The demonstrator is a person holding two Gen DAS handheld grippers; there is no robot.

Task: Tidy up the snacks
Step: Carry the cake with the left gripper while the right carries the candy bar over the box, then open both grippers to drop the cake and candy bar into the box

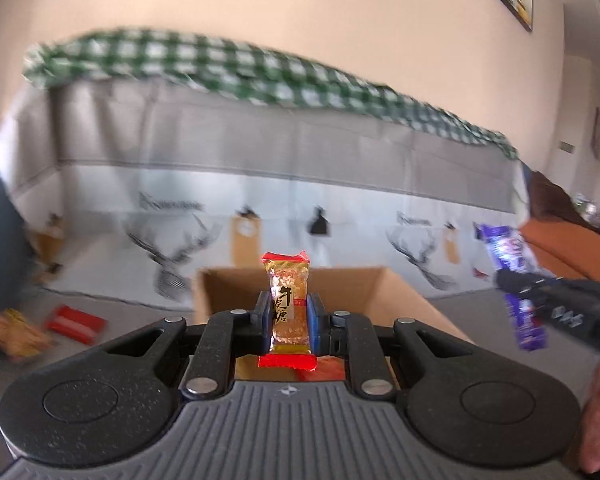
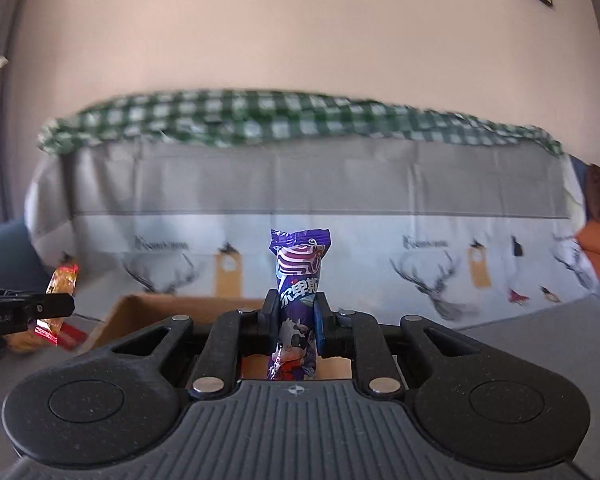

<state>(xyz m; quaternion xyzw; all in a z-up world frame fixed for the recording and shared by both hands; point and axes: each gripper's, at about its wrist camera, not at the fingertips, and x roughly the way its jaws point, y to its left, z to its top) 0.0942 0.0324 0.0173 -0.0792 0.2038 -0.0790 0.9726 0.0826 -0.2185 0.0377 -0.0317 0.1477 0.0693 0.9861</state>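
The left gripper [image 1: 290, 314] has its jaws clamped on a gold candy [image 1: 290, 308] with red ends, upright, printed with black Chinese characters. The right gripper [image 2: 297, 322] has its jaws clamped on a purple candy [image 2: 297, 308] showing white characters and a cartoon cow. Both hang over an open cardboard box [image 1: 404, 296]; its contents are mostly hidden. A red packet [image 1: 75, 322] and a yellow packet [image 1: 14, 334] lie left of it.

Left gripper [image 1: 289, 314] low centre of frame, jaws clamped on gold candy with red ends [image 1: 289, 308], held upright. Open cardboard box [image 1: 396, 292] just behind it. Right gripper [image 1: 518, 284] at right edge gripping purple snack bar [image 1: 514, 256], tilted. Red packet [image 1: 75, 322] and yellow packet [image 1: 14, 334] lower left on grey surface. Green checked cloth [image 1: 228, 68] across upper frame, blurred.
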